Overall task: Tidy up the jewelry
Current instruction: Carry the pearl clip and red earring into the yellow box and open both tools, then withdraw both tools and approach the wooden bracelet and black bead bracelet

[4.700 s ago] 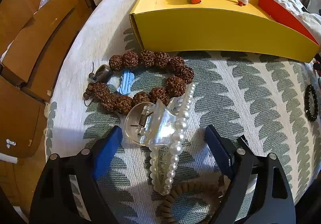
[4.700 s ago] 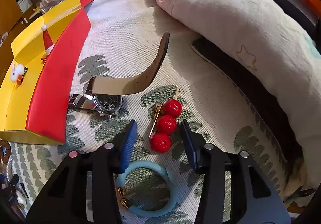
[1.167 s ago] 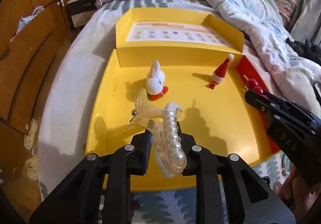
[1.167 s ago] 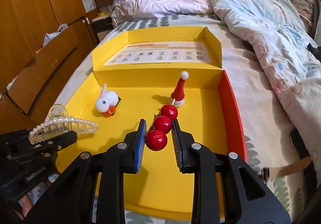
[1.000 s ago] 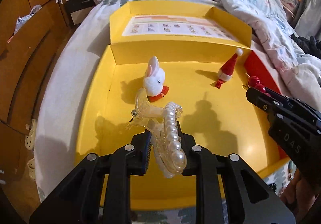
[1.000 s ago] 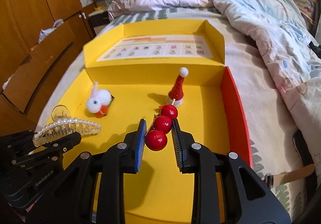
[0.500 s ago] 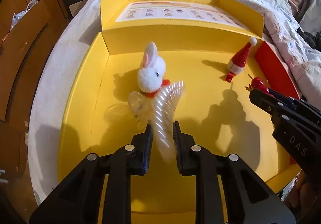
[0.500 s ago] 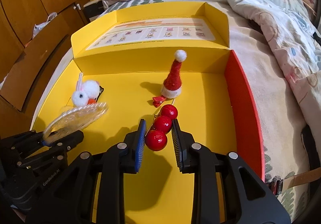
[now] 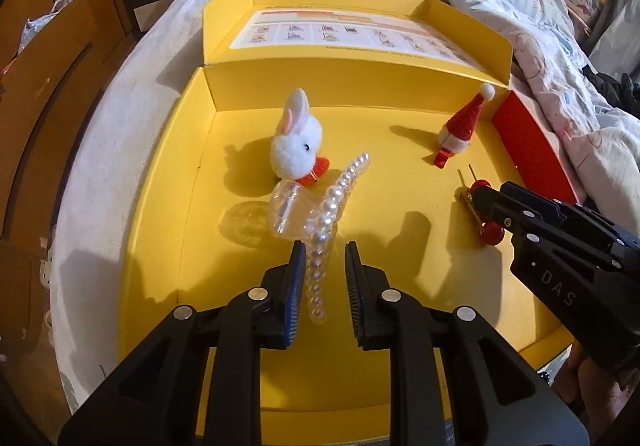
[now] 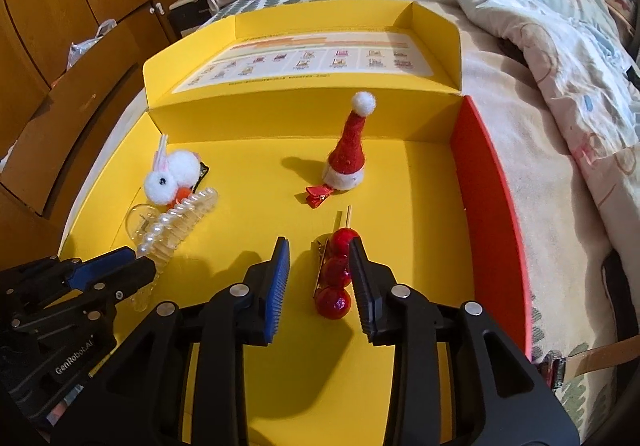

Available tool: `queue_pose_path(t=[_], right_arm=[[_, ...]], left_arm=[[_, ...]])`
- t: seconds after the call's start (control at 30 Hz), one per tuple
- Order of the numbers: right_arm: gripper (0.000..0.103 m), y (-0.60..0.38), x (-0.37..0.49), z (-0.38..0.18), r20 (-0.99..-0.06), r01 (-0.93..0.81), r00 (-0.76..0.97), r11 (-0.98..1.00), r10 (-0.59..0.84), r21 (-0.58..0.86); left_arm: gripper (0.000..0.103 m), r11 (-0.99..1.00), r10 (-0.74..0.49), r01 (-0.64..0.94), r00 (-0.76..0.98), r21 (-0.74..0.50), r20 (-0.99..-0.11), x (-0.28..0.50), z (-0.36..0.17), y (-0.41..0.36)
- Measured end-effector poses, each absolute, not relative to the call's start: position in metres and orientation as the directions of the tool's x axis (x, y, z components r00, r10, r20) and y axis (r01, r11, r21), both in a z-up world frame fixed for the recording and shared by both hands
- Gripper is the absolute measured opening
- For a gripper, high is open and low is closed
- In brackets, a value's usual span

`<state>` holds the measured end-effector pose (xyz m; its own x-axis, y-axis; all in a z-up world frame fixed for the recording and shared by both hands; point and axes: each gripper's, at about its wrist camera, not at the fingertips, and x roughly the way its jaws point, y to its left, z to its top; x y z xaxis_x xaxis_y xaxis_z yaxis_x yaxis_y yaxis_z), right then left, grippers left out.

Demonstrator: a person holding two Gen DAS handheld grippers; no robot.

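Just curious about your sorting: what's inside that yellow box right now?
A pearl hair claw, bunny clip, Santa-hat clip and red-ball clip lie in the yellow box; the grippers hide its near floor.

White letters "DAS" stand on the black body of the right tool (image 9: pixel 486 212) as the left wrist view shows it. On the black body of the left tool (image 10: pixel 138 264), seen from the right wrist, "GenRobot.AI" is printed in white. The printed sheet (image 10: pixel 308 60) inside the yellow box (image 10: pixel 400 286) lid carries rows of small pictures and lines of text too small to read.
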<state>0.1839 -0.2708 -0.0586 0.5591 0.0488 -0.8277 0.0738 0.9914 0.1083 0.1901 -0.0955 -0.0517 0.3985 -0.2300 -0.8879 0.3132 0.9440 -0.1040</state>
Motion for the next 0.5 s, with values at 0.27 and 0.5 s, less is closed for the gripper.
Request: queue_pose_path(t=[0.27,0.5], right_arm=[[0.073,-0.27,0.165,-0.024,-0.779,0.054,0.623,0.99,0.072,0.134],[0.08,-0.275,0.127,-0.002,-0.729,0.036,0.681,0.991,0.07,0.129]], left_arm=[[0.024,0.944,-0.245,0.312,0.455,-0.105,-0.856,0.17,-0.024,-0.083],[0.067,0.953,-0.22,0.301,0.585,-0.042,-0.781,0.128,0.006,-0.059]])
